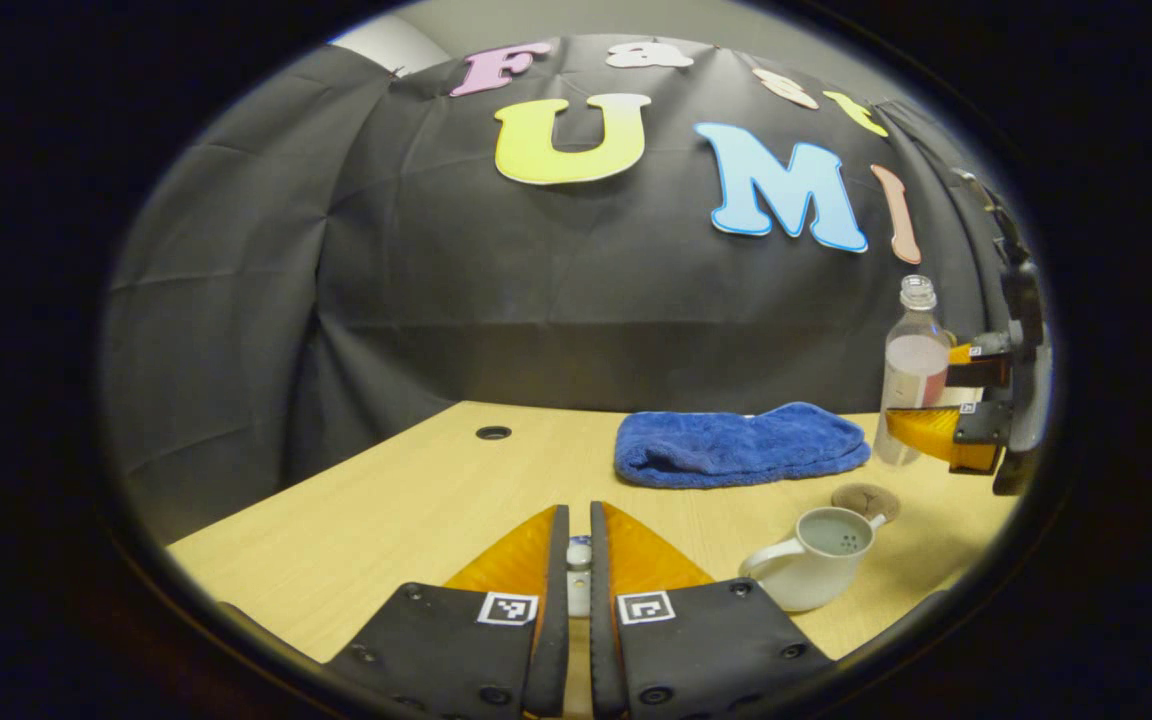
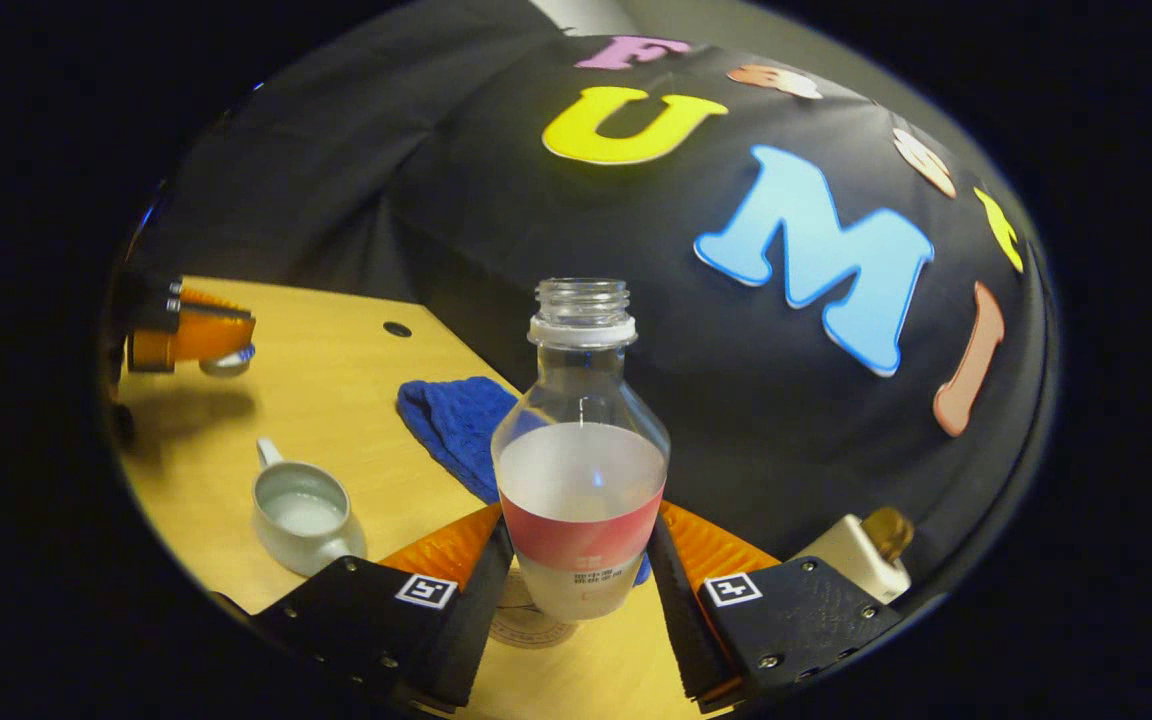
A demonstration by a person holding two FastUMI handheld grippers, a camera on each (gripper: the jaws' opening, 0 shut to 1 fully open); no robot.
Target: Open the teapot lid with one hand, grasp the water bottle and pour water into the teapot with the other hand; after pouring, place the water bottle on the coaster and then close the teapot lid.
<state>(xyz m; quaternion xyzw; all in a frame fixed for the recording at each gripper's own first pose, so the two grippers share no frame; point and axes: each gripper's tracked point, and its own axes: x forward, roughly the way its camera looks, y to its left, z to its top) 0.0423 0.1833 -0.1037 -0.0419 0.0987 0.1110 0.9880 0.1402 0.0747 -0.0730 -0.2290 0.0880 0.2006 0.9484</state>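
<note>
The right gripper (image 2: 576,560) clamps the uncapped water bottle (image 2: 581,470) at its labelled waist, above the coaster (image 2: 526,622) near the table's (image 1: 416,500) right edge; thin plastic, so squeeze lightly. The left gripper (image 1: 579,570) is nearly closed on the small lid (image 1: 579,575), clear of the open ceramic teapot (image 1: 816,565).

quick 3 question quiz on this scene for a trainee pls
1. True or false: the teapot has its lid on.
2. What does the right gripper hold? A) blue towel B) water bottle C) coaster
3. What lies on the table behind the teapot, near the wall?

Key:
1. False; it is open, and the left gripper holds the lid.
2. B, the water bottle.
3. A folded blue towel.
</note>
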